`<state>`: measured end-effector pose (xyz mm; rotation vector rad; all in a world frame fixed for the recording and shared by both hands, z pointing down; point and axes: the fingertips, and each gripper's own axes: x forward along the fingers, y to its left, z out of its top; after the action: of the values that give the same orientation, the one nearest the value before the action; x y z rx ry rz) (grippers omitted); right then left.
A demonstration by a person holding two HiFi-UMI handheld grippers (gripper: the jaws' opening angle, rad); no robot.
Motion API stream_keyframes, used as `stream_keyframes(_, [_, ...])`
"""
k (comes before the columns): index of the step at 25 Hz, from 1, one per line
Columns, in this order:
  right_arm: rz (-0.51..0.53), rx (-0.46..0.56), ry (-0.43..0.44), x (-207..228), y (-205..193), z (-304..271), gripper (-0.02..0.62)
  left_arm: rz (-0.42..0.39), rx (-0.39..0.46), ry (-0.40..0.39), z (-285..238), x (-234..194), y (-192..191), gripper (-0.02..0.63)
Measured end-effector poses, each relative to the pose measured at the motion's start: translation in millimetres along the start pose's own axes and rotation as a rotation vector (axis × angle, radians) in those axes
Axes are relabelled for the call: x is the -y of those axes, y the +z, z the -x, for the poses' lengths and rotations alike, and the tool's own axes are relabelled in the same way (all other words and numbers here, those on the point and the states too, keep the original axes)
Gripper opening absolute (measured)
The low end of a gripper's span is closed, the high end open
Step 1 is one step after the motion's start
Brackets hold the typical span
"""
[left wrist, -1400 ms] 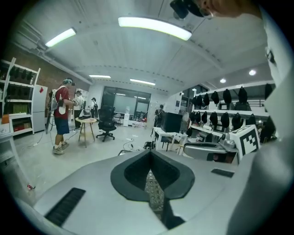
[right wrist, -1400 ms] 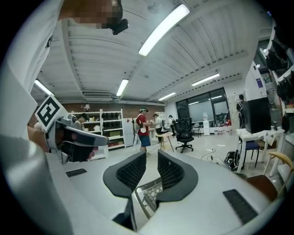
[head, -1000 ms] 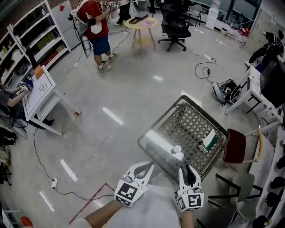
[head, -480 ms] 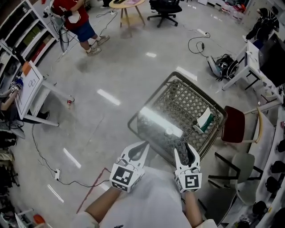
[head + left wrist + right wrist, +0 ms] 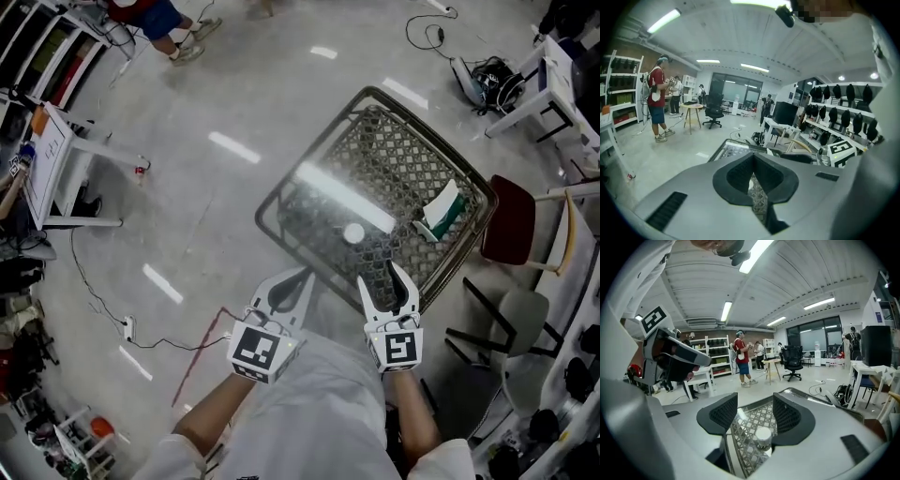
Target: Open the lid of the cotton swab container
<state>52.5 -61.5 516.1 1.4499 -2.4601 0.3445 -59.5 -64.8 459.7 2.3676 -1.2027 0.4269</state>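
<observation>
Lining up on the cotton swab container (image 5: 353,232) at mid-frame, the right gripper (image 5: 378,277) has just been opening its empty jaws, likely to take the lid, while the left gripper (image 5: 302,275) is pinched together.

Head view overhead, others low, shared table (image 5: 316,153)

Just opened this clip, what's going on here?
A person holds two grippers over a glass-topped table with a lattice pattern. A small round white cotton swab container stands on it, lid on, untouched. The right gripper faces it; its jaws have just been opening, and nothing is gripped. The left gripper is shut and empty.
</observation>
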Motion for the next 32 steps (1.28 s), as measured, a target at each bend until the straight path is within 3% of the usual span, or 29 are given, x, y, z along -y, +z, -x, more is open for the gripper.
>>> stream_keyframes(5, [-0.026, -0.062, 0.027, 13.3, -46.2, -24.5, 0.219, -0.011, -0.072, -0.002, -31.0, -0.3, -32.0, 0.003])
stream_keyframes(11, [0.033, -0.115, 0.045, 22.0, -89.8, -55.7, 0.235, 0.001, -0.118, 0.007, -61.0, -10.5, -66.3, 0.003])
stream_keyframes(17, [0.031, -0.178, 0.072, 26.4, -136.5, -88.0, 0.253, 0.024, -0.134, 0.010, -86.5, -21.9, -88.1, 0.003])
stream_keyframes(24, [0.117, -0.243, 0.096, 29.6, -182.7, -112.8, 0.264, 0.022, -0.164, -0.010, -109.3, -23.2, -116.7, 0.003])
stream_keyframes(32, [0.099, -0.282, 0.110, 28.7, -208.6, -130.5, 0.264, 0.028, -0.184, 0.001, -120.1, -25.9, -133.6, 0.003])
